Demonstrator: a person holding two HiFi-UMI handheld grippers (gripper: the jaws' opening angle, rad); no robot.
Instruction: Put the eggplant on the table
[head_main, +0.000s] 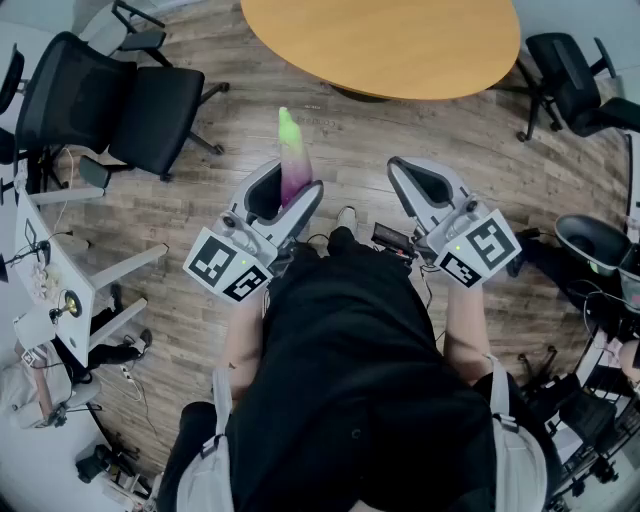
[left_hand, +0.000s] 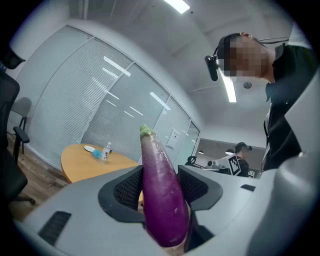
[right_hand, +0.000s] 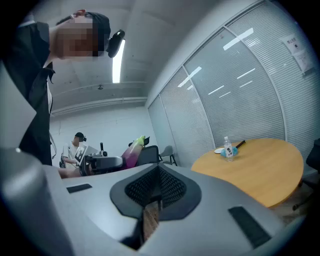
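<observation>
A long purple eggplant (left_hand: 161, 195) with a green stem end is clamped between the pads of my left gripper (left_hand: 159, 187), its stem pointing ahead and up. In the head view the eggplant (head_main: 293, 165) sticks out of the left gripper (head_main: 283, 200) toward the round wooden table (head_main: 385, 45). My right gripper (head_main: 428, 190) is held beside it, jaws closed together with nothing between them (right_hand: 156, 187). From the right gripper view the eggplant (right_hand: 132, 150) shows at the left, and the table (right_hand: 260, 162) lies ahead to the right.
A black office chair (head_main: 110, 100) stands at the left and another (head_main: 575, 80) at the right of the table. On the table sit a water bottle (right_hand: 228, 149) and a small plate (right_hand: 219, 150). A white desk (head_main: 50, 290) with cables is at the far left. Another person sits in the background.
</observation>
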